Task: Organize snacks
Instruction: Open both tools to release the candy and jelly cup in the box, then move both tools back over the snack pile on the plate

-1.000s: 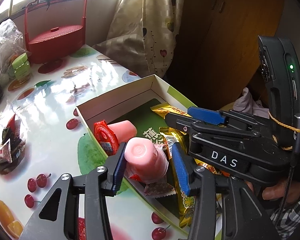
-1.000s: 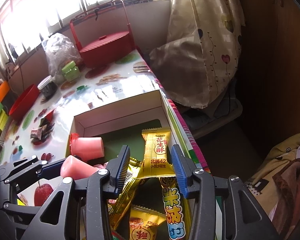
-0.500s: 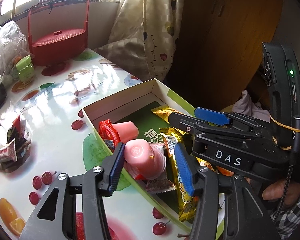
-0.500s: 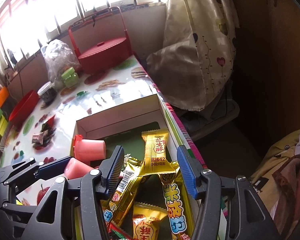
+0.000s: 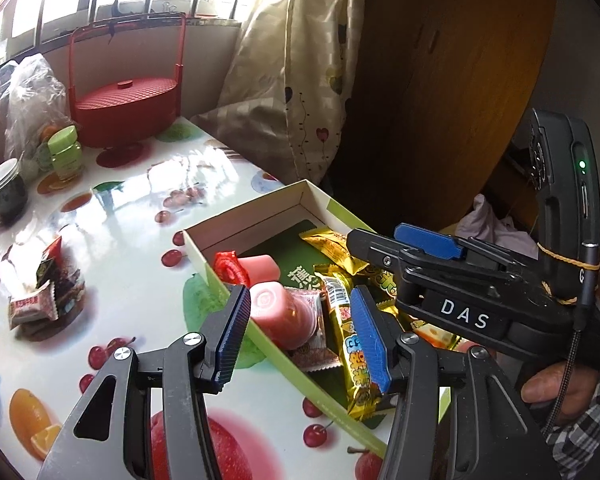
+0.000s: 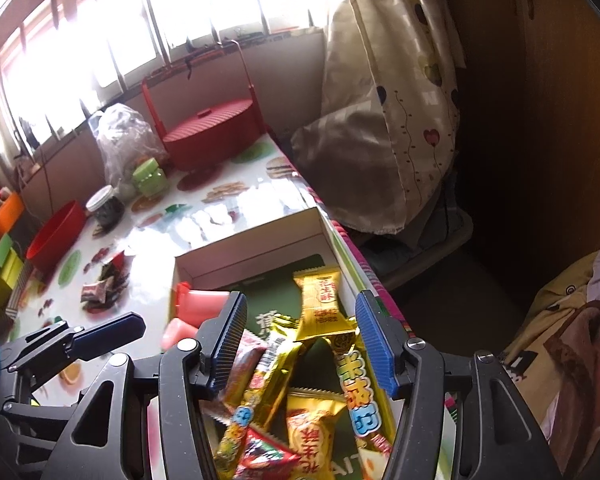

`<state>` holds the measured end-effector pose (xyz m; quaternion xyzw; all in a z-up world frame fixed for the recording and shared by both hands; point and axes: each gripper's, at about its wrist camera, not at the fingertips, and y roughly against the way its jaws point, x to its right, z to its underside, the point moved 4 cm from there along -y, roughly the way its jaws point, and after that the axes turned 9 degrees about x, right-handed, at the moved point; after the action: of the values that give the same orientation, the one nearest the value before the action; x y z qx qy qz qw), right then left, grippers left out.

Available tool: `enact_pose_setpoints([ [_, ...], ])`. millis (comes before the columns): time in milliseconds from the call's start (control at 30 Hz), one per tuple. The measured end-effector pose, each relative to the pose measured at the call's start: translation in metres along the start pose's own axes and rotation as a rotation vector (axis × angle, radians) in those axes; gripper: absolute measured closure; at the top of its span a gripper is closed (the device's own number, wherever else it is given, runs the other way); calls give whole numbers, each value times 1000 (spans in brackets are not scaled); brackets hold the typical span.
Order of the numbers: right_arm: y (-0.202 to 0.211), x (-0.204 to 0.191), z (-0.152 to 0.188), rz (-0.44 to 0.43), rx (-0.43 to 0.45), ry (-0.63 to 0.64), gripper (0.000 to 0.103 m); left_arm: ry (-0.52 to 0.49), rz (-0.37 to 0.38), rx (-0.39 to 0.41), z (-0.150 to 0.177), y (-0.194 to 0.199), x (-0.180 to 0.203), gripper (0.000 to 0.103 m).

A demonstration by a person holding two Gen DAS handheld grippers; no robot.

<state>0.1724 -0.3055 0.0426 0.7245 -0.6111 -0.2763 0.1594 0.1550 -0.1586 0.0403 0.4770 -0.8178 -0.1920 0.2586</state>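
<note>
A white cardboard box (image 5: 252,208) with a green floor lies at the table's right edge. In it are two pink jelly cups (image 5: 284,316) (image 5: 256,268) and several gold snack packets (image 5: 352,344) (image 6: 324,300). My left gripper (image 5: 298,304) hovers open above the nearer pink cup, its blue pads clear of the cup. My right gripper (image 6: 300,312) hangs over the gold packets; its jaws are opening, and nothing is pressed between them. Each gripper also shows in the other's view: right gripper (image 5: 420,240), left gripper (image 6: 100,332).
A small pile of loose wrapped snacks (image 5: 40,296) lies on the fruit-print table to the left. Further back stand a red lidded basket (image 5: 128,108), a green container (image 5: 64,152), a dark jar (image 5: 6,188) and a plastic bag (image 5: 28,96). A red bowl (image 6: 56,236) sits far left.
The left jaws spread off the pink cup, which now lies free in the box. The right jaws widened away from the gold packet. Both grippers drew back and up.
</note>
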Motion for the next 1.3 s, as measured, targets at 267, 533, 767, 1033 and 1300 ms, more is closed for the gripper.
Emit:
enact_pose_setpoints([
  [267,10,-22,0,-25,20,22,46,18,-31,28,0,23,-19,50],
  [533,10,-50,-1,-61,25,62,46,49,-76,46,6,43,-41,50],
  [767,6,-74,2,-102,16,81,46,98,-118,64,13,61,-67,50],
  [1033,-6,-114,6,-171,-7,156,46,159,-166,81,20,83,-107,50],
  [1300,-28,-160,14,-250,-51,232,46,206,-241,91,25,103,-157,50],
])
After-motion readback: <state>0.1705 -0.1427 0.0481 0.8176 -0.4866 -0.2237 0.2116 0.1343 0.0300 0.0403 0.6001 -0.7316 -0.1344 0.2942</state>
